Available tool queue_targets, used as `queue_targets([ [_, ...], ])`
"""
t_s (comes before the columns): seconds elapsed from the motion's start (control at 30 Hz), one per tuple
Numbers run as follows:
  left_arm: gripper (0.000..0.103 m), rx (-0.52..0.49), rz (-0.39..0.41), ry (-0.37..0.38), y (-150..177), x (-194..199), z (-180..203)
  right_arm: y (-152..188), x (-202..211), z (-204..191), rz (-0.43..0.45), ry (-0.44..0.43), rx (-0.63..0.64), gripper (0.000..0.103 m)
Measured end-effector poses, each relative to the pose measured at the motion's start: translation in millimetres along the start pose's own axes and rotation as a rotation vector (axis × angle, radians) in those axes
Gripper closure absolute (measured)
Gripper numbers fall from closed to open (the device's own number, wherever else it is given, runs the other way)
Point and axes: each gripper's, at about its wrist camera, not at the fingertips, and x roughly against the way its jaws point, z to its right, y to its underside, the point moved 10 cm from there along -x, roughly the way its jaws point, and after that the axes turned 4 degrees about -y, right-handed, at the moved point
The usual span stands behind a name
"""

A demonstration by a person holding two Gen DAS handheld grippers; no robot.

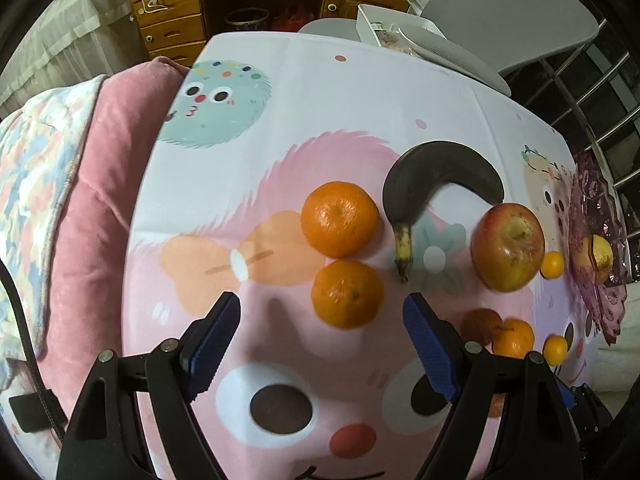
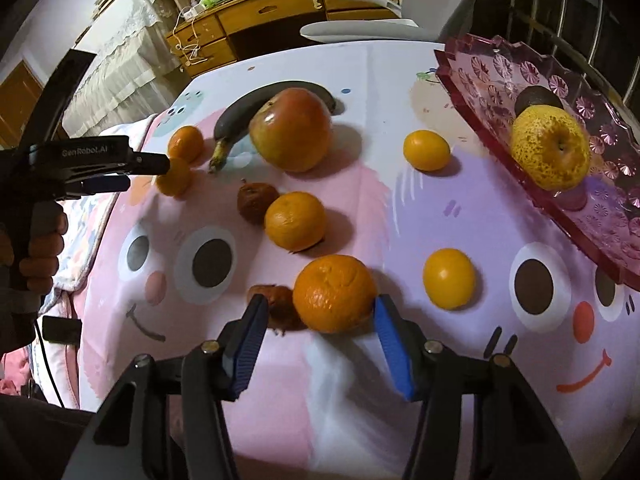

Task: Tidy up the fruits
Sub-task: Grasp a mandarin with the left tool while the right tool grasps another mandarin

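My left gripper [image 1: 322, 314] is open just short of a near orange [image 1: 347, 294]; a second orange [image 1: 339, 219] lies behind it. A blackened banana [image 1: 432, 176] and a red apple [image 1: 507, 246] lie to the right. My right gripper [image 2: 318, 318] is open, its blue pads on either side of a large orange [image 2: 334, 293], with a brown shrivelled fruit [image 2: 280, 306] beside it. A pink glass dish [image 2: 532, 80] at the right holds a yellow pear [image 2: 550, 152]. Small yellow-orange fruits [image 2: 449, 278] [image 2: 426, 150] and another orange [image 2: 295, 221] lie loose. The left gripper [image 2: 160, 172] also shows in the right wrist view.
The fruits lie on a cartoon-printed cloth [image 1: 320, 92]. A pink cushion [image 1: 100, 184] lies at the left edge. A wooden desk [image 1: 180, 8] and a grey chair [image 1: 512, 20] stand beyond the far edge. A window grille [image 2: 560, 8] is behind the dish.
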Motion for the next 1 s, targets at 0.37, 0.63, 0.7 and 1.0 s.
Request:
queue_targets([
  [0.37,0.048,-0.016,-0.041,0.019,3.5,-23.4,13.1,-15.3,-10.2,6.8,0.031,-0.038,-0.040,0.048],
  [0.63,0.063,-0.029,-0.017,0.036,-5.5,-23.6,18.5,-18.9,-15.6,13.8,0.021,-0.088,-0.144,0.050],
  [0.7,0.063,-0.030,-0.016,0.036,-5.1,-23.6,19.1,-18.0,-15.0,16.5,0.019,-0.094,-0.171,0.053],
  [1.0,0.063,-0.033,-0.017,0.038,-2.8,-21.7,18.8,-8.1,-12.2,26.3,0.001,-0.124,-0.279,0.060],
])
